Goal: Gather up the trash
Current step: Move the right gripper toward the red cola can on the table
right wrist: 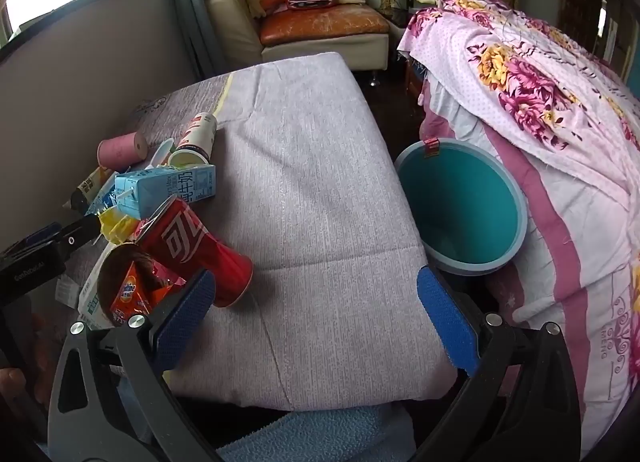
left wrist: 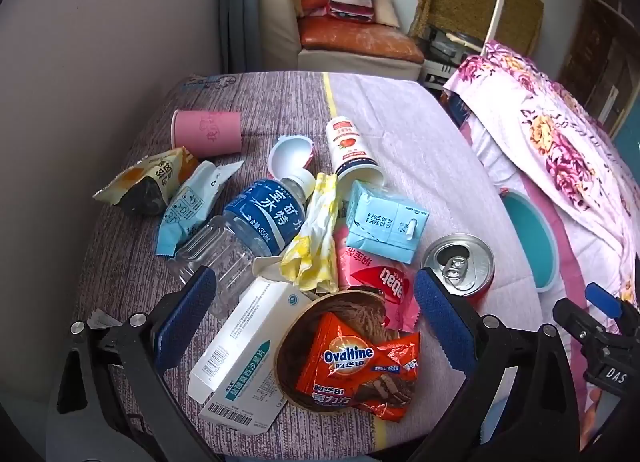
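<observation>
Over on the left, the left gripper [left wrist: 314, 314] hangs wide open and empty above the trash pile [left wrist: 280, 246] — bottle [left wrist: 244, 230], cartons, wrappers all overlapping, so a careless pinch could drag neighbours along. The red can [right wrist: 192, 246] lies on its side and could roll. Bare cloth [right wrist: 320, 202] gives the open, empty right gripper [right wrist: 316, 314] room — but the bin [right wrist: 460, 206] sits past the table edge, so a short drop misses it.

Teal bin [left wrist: 532, 238] half hidden — quilt [left wrist: 560, 150] covers it.
</observation>
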Demonstrator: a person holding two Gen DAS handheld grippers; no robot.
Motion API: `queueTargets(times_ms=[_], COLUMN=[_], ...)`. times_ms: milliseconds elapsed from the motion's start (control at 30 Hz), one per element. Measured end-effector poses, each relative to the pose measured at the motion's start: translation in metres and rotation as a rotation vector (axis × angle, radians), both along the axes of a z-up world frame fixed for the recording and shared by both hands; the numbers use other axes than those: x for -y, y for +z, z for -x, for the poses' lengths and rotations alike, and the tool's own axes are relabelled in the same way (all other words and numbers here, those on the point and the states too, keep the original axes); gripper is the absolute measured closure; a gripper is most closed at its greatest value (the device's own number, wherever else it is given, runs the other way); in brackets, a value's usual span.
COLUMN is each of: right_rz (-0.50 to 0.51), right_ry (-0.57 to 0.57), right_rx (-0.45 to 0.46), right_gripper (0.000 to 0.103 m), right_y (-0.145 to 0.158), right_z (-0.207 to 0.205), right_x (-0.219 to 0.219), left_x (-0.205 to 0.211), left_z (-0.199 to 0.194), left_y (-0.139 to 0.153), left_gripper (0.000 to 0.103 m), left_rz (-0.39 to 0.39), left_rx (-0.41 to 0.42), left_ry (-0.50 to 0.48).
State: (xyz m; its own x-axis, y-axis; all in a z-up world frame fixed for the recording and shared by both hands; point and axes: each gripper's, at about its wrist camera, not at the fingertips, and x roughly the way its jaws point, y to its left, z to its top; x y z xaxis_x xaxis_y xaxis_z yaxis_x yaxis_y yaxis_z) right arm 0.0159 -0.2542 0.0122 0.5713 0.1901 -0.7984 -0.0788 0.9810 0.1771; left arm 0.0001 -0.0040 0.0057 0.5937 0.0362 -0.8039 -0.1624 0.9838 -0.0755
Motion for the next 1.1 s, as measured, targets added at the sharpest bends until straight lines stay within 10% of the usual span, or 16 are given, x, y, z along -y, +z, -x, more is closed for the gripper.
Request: queueTargets(times_ms=[1100], right_rz=[0.015], right_ry=[0.032], right_rx=[-0.048], right_gripper=[0.006], right_y=[0.003], right_z=[-0.011], right_x=[-0.015], left_x=[-0.013], left_z=[-0.002], left_y=[-0.007], left_gripper=[0.004], left_rz=[0.019], left_rx=[-0.017], left_ry=[-0.003])
